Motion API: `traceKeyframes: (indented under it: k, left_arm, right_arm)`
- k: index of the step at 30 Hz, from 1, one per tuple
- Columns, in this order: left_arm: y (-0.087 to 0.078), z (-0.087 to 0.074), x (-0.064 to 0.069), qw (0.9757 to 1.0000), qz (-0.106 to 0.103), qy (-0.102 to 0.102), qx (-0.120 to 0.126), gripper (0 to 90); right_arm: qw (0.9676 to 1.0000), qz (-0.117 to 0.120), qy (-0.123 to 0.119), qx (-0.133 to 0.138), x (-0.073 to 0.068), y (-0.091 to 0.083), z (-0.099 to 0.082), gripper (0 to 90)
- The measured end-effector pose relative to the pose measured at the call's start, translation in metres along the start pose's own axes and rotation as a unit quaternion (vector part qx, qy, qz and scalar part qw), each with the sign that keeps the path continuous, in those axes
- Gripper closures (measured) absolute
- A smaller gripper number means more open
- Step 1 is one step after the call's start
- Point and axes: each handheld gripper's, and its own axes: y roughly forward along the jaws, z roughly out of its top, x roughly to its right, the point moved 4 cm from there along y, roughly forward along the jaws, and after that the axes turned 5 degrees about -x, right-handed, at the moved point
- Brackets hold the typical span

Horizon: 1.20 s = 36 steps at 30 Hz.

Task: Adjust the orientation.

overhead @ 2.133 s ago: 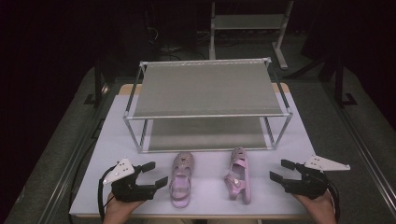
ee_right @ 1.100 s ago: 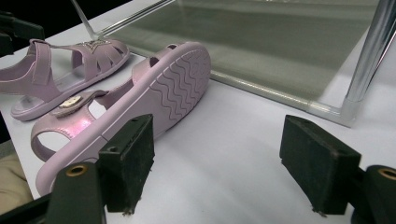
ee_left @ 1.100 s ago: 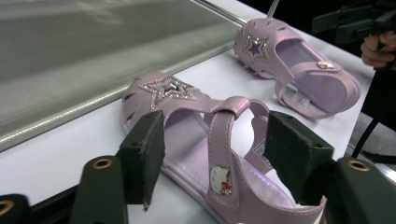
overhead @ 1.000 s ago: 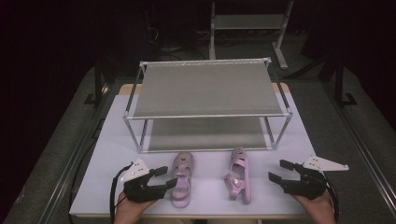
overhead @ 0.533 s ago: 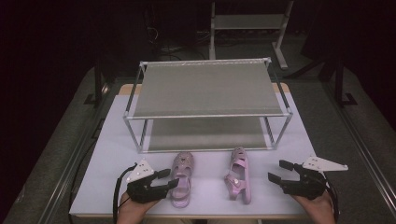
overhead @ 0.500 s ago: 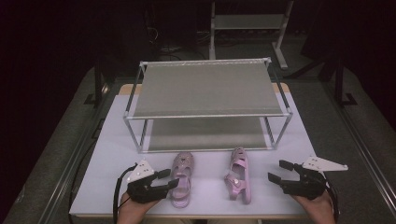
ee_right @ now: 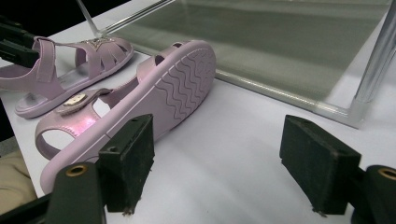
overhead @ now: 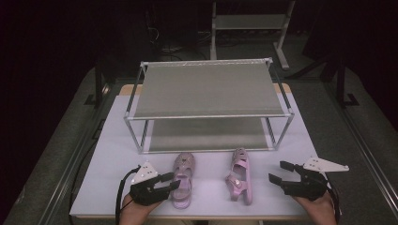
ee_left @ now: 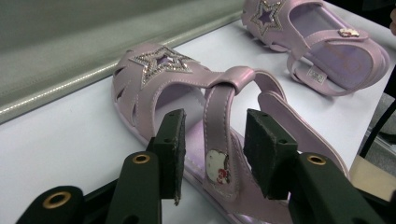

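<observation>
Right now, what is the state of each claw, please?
Left claw: closing around the left sandal strap, pads not yet pressing.
Right claw: open, holding nothing.

Left gripper (overhead: 174, 185) moved rightward across the near edge of the table, from a spot clear of the left sandal (overhead: 183, 183) to right at it. Its jaws now stand either side of the sandal's ankle strap (ee_left: 223, 126), seen in the left gripper view. Jaws have just been closing, narrower than in the earlier frames; strap between them, a gap visible on both sides, pads not yet pressing. Left forearm followed the gripper rightward along the near edge.
</observation>
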Motion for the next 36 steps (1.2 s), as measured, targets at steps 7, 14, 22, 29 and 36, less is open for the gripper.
traceKeyframes:
  k: [7, 14, 22, 29, 36]
  left_arm:
    - [0.0012, -0.0005, 0.0016, 0.9999, 0.008, -0.012, -0.005, 60.7]
    - [0.0010, -0.0005, 0.0031, 0.9989, 0.029, -0.034, -0.008, 57.8]
    - [0.0010, -0.0008, 0.0050, 0.9988, 0.021, -0.043, -0.008, 67.5]
    - [0.0007, -0.0010, 0.0054, 0.9986, 0.017, -0.050, -0.003, 73.2]
    - [0.0003, -0.0009, 0.0061, 0.9985, 0.022, -0.049, 0.003, 77.2]
  right_arm:
    - [1.0000, 0.002, 0.000, -0.001, -0.0005, 0.0007, -0.0002, 25.8]
    - [1.0000, 0.005, -0.001, -0.002, -0.0013, 0.0015, -0.0001, 25.9]
    - [1.0000, 0.007, -0.002, -0.001, -0.0016, 0.0016, 0.0000, 25.9]
    - [1.0000, 0.008, -0.001, 0.000, -0.0021, 0.0003, 0.0005, 25.9]
    - [1.0000, 0.007, -0.004, 0.001, -0.0023, -0.0001, 0.0008, 25.9]
